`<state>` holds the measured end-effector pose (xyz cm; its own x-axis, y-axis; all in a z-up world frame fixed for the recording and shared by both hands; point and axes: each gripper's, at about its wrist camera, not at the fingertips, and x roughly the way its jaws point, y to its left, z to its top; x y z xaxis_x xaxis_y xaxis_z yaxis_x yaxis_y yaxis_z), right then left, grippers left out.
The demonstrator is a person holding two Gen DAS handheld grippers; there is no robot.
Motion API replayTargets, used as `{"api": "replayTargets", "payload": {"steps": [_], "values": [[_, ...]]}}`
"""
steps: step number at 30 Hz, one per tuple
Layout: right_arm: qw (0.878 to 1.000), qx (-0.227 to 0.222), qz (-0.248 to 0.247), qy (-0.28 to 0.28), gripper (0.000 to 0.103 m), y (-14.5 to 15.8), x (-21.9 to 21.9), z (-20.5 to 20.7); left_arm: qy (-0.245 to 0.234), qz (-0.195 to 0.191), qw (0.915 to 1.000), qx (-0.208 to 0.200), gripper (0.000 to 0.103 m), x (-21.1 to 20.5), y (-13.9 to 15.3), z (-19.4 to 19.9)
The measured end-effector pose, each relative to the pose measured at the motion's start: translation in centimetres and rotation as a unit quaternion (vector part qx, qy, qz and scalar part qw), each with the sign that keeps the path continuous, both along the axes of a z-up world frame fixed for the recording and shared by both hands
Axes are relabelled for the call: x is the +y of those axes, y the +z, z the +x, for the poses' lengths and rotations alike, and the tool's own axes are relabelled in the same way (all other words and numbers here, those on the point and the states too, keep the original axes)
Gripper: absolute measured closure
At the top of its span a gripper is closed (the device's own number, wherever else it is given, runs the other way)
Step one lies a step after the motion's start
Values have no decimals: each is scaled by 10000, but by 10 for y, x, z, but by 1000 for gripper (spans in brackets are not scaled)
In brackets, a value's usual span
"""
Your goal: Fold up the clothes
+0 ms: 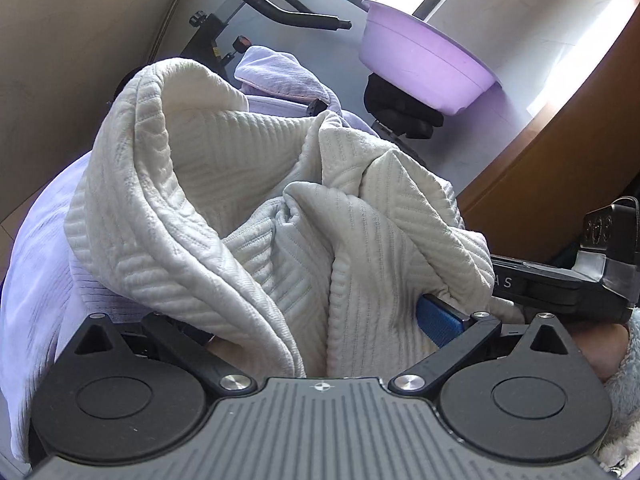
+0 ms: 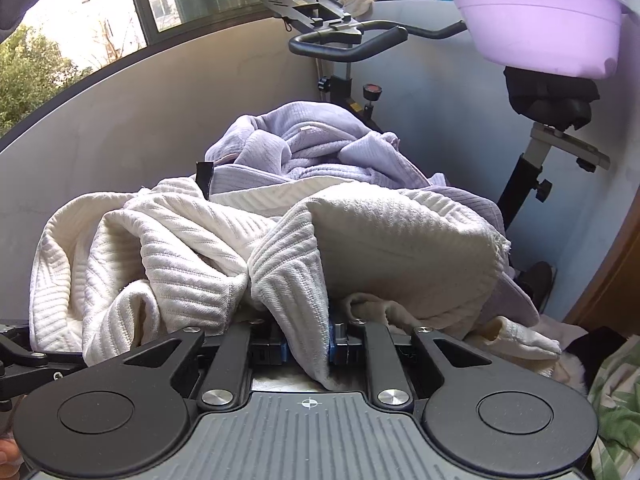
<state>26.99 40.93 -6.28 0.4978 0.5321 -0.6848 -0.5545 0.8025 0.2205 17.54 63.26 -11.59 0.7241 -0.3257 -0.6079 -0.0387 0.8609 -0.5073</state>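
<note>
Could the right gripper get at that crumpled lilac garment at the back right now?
Probably not directly. The right gripper is shut on the cream ribbed garment, whose bunched folds lie heaped between it and the crumpled lilac garment. It would likely have to let go first.

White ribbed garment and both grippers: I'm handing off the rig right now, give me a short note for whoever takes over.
Left gripper: jaws look wide apart, with the white ribbed garment draped between them; only one blue pad shows, so the grip is unclear.
Right gripper: closed on a bunched fold of the same garment.
The garment is crumpled and partly lifted, lying against a lavender garment behind it. A purple basin sits on the exercise bike beyond.
Done: garment picked up from the heap.
Left: spread it flat, fold it, then the lavender one.
</note>
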Motion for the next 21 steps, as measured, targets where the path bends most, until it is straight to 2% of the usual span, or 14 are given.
{"api": "replayTargets", "payload": {"steps": [3, 5, 7, 11, 12, 13, 21], "values": [[9999, -166, 20, -32, 82, 2, -5, -4, 143, 36, 9999, 80, 6, -2, 3, -2], [9993, -345, 7, -131, 72, 6, -11, -9, 251, 135, 9995, 118, 25, -2, 8, -5], [9983, -502, 1, -306, 34, 8, -19, -12, 346, 237, 9989, 206, 37, -1, 12, -5], [9967, -379, 580, -422, 13, 12, -49, -8, 494, 214, 9979, 363, 47, 1, 12, -3], [9961, -348, 696, -422, 5, 12, -56, -7, 504, 275, 9976, 383, 47, -1, 12, -3], [9953, -323, 810, -419, 1, 12, -62, -7, 506, 352, 9973, 404, 48, -3, 13, -2], [9883, -368, 1350, -607, 1, 0, -103, 3, 547, 662, 9944, 608, 49, -12, 17, 4]]}}
